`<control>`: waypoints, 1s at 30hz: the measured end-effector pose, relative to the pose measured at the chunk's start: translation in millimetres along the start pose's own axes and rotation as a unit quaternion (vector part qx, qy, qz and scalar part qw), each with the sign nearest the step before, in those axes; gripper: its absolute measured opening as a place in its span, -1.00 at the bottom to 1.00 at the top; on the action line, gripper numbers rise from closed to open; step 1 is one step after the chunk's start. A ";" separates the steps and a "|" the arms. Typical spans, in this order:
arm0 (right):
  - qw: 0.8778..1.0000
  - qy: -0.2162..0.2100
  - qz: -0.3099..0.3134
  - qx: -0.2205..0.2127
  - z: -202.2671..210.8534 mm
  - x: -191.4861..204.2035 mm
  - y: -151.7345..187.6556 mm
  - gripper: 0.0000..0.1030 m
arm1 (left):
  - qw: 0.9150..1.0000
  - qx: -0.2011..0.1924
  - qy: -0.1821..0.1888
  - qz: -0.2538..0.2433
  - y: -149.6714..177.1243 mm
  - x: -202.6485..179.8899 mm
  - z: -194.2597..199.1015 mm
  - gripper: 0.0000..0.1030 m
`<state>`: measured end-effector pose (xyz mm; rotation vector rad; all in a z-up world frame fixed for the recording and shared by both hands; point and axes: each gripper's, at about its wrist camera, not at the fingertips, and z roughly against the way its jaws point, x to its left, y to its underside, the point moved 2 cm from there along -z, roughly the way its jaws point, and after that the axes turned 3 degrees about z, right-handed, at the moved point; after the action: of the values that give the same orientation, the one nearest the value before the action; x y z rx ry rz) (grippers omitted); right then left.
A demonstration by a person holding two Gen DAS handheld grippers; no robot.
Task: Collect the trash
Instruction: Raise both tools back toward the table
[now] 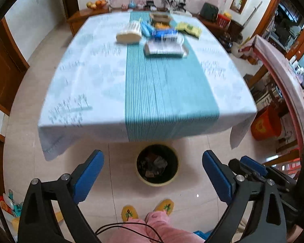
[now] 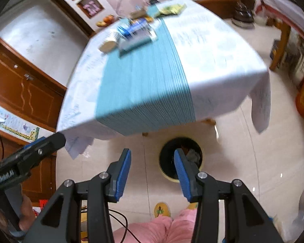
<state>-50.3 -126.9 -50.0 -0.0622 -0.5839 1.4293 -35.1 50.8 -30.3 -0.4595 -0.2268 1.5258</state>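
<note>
- A table (image 1: 103, 77) stands in the middle of the room under a pale printed cloth, with a teal striped runner (image 1: 164, 93) laid down its length
- Past the table's far end a low wooden cabinet (image 1: 81, 17) carries a bowl of fruit (image 1: 96, 4); brown cupboard doors (image 2: 24, 93) line the wall on one side of the table, an orange bucket (image 1: 263, 125) sits on the floor on the other
- The cloth hangs over the table's near edge and droops lower at both near corners
- At the far end of the table lies a blurred heap: a cream basket-like thing (image 1: 129, 33), blue packets (image 1: 164, 33), a yellow-green pack (image 1: 189, 28) and a flat striped wrapper (image 1: 165, 49); the near half of the table is bare cloth
- The floor is pale glossy tile (image 1: 119, 182), open between the table's near edge and the person's yellow slippers (image 1: 164, 206) and pink trouser legs (image 1: 152, 230)
- The trash bin (image 1: 157, 165) stands on the tile just in front of the table's near edge, round, cream-rimmed with a dark liner, and crumpled dark and grey scraps show inside
- The left gripper (image 1: 153, 174) is high above the bin, its blue pads spread as wide as they go and nothing between them
- The right gripper (image 2: 152, 172) is beside it, jaws about half apart and empty, one finger crossing the bin's rim in its own view
</note>
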 end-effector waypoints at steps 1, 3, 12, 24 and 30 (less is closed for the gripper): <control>1.000 -0.001 0.008 -0.007 5.1 1.9 -3.3 -0.13 | 1.000 -0.008 -0.001 0.003 -5.8 -0.6 8.3 0.88; 1.000 -0.003 0.024 -0.020 15.7 7.1 -10.4 -0.12 | 1.000 -0.020 -0.002 0.013 -14.5 0.0 21.4 0.88; 0.997 -0.004 0.049 -0.054 38.4 6.7 -45.7 -0.12 | 0.998 -0.064 -0.014 0.018 -57.2 2.7 61.9 0.88; 0.995 0.013 0.061 -0.074 18.9 25.3 -123.3 -0.12 | 0.997 -0.067 -0.022 0.011 -151.2 41.7 38.4 0.88; 0.995 0.028 0.030 -0.093 -5.3 41.7 -197.5 -0.12 | 0.998 -0.054 -0.004 -0.023 -239.8 70.3 3.1 0.88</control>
<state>132.8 -118.7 34.9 -0.2691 -0.6722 1.4238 184.0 125.1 64.4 -0.5311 -0.3255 1.4761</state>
